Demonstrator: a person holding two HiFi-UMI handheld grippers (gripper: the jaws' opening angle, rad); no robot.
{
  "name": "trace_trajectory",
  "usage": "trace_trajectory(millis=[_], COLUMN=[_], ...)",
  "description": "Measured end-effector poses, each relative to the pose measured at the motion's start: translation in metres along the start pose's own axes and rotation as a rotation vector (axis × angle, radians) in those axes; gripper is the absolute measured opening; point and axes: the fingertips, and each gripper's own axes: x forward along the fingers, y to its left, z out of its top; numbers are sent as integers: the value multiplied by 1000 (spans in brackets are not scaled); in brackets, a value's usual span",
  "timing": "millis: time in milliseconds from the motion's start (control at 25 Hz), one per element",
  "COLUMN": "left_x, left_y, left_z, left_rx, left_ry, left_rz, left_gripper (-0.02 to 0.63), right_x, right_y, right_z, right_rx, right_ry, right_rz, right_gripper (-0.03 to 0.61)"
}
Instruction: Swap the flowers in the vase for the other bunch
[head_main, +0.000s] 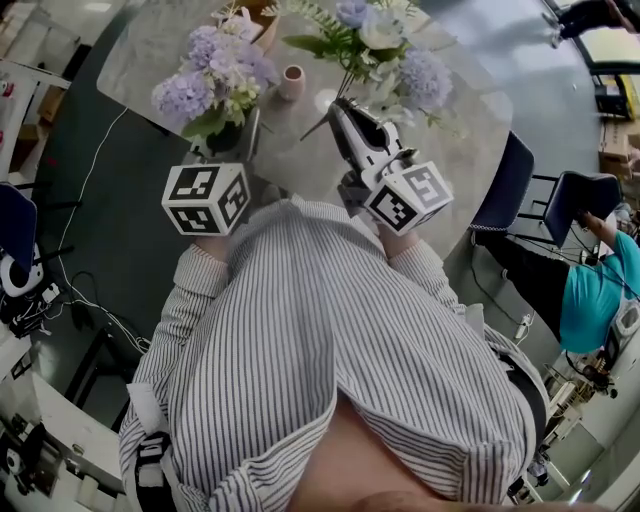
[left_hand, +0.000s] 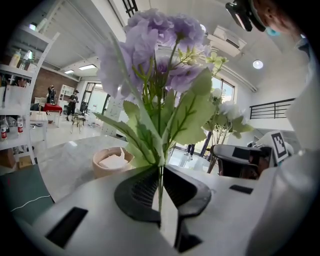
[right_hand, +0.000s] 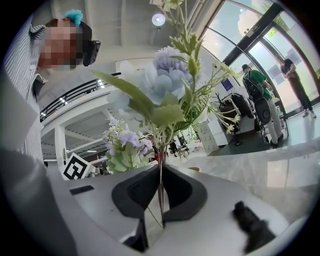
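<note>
Each gripper holds one bunch above the grey marble table (head_main: 300, 150). My left gripper (head_main: 246, 128) is shut on the thin green stem (left_hand: 160, 187) of the purple bunch (head_main: 215, 78), which rises upright in the left gripper view, purple heads (left_hand: 155, 42) on top. My right gripper (head_main: 340, 106) is shut on the stems (right_hand: 160, 190) of the pale blue and white bunch (head_main: 385, 50), also seen upright (right_hand: 165, 75) in the right gripper view. A small pink vase (head_main: 291, 82) stands on the table between the two bunches, with no flowers in it.
A tan pot (left_hand: 112, 161) with something white inside stands on the table ahead of the left gripper. Blue chairs (head_main: 505, 185) and a seated person in teal (head_main: 595, 290) are to the right of the table. Cables and equipment (head_main: 30, 290) lie on the floor at the left.
</note>
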Motion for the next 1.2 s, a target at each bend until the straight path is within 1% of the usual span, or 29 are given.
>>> trace_trajectory(millis=[240,560,800,960,1200], left_x=[1,2,1,-1,0], left_y=[0,-4,-1,-1,-3], left_z=[0,3,0,-3,-3], left_rx=[-14,-14,-17,-19,-20], left_ry=[-4,-7,-10,-7,-10], left_rz=[4,-2,0,2,4], left_gripper=[40,41,41,41,41], right_x=[0,-1,1,1,0], right_y=[0,3,2,3,-1], right_z=[0,2,0,-2,-2], right_rx=[-11,-29,-15,16,1], right_ry=[13,34,27,11,13], right_rz=[7,16,10,8,8], right_gripper=[34,34,34,35,35])
